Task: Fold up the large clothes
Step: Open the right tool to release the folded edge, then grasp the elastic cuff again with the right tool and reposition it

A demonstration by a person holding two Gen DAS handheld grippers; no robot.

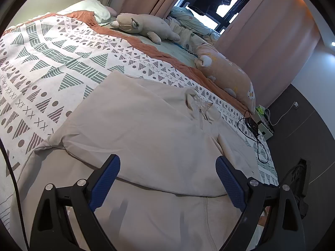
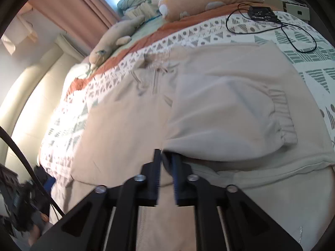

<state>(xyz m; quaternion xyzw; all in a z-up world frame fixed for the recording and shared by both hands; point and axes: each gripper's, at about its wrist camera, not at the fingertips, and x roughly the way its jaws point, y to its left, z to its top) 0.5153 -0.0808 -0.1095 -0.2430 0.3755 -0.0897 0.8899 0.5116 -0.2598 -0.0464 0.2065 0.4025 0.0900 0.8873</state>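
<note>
Garment: one beige jacket (image 1: 150, 129) spread flat on the patterned bedspread (image 1: 52, 62), both sleeves folded across its chest.
Left claw (image 1: 167, 173): spread wide, empty, above the jacket's lower half.
Right claw (image 2: 166, 161): parted by a narrow gap at a folded sleeve's edge (image 2: 209, 156); blur hides any contact.
Soft things: two, one plush toy (image 1: 144, 26), one orange pillow (image 1: 226, 73).
Edges: one black cable (image 2: 293, 35) beyond the jacket; bare bedspread alongside.

Black tongs (image 1: 167, 179), blue ribbed pads (image 1: 105, 183)
</note>
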